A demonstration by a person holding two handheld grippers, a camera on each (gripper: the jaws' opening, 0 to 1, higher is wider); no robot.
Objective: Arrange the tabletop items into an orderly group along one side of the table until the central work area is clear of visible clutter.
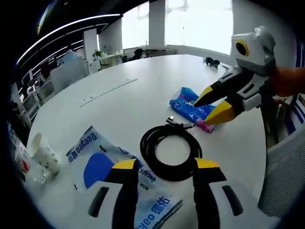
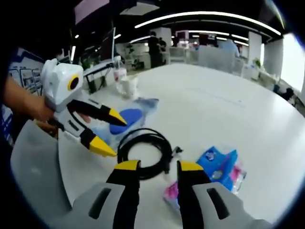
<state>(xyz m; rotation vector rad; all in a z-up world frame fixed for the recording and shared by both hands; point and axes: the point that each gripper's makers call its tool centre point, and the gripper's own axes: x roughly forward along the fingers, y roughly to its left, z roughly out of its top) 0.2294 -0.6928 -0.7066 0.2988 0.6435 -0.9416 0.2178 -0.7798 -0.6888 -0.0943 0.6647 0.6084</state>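
In the left gripper view, your left gripper (image 1: 164, 164) rises from the bottom with its jaws spread and nothing between them. Its tips frame the near edge of the coiled black cable (image 1: 170, 151), which lies flat on the white table (image 1: 119, 90). Under the left jaw lies a white-and-blue printed packet (image 1: 102, 164), its near end cut off by the jaws. Left of it stands a paper cup (image 1: 44, 153) near the table edge; the items beside the cup are too blurred to identify. Beyond the cable, the blue wrapped pack (image 1: 190, 109) lies with a pink end showing. Your right gripper (image 1: 214, 106) enters from the right, jaws parted, tips just at that pack; whether they touch it cannot be told. A small dark object (image 1: 212, 61) rests far across the table, too small to make out.

In the right gripper view, your right gripper (image 2: 157, 166) shows jaws spread and empty. The blue pack (image 2: 219, 167) lies to their right, partly hidden behind the right jaw. The cable (image 2: 144, 151) sits just ahead. Your left gripper (image 2: 113, 135) comes in from the left, held by a hand (image 2: 33, 112), jaws apart above the packet (image 2: 126, 117). Cups (image 2: 126, 86) stand farther off, and a person (image 2: 154, 47) stands in the background.
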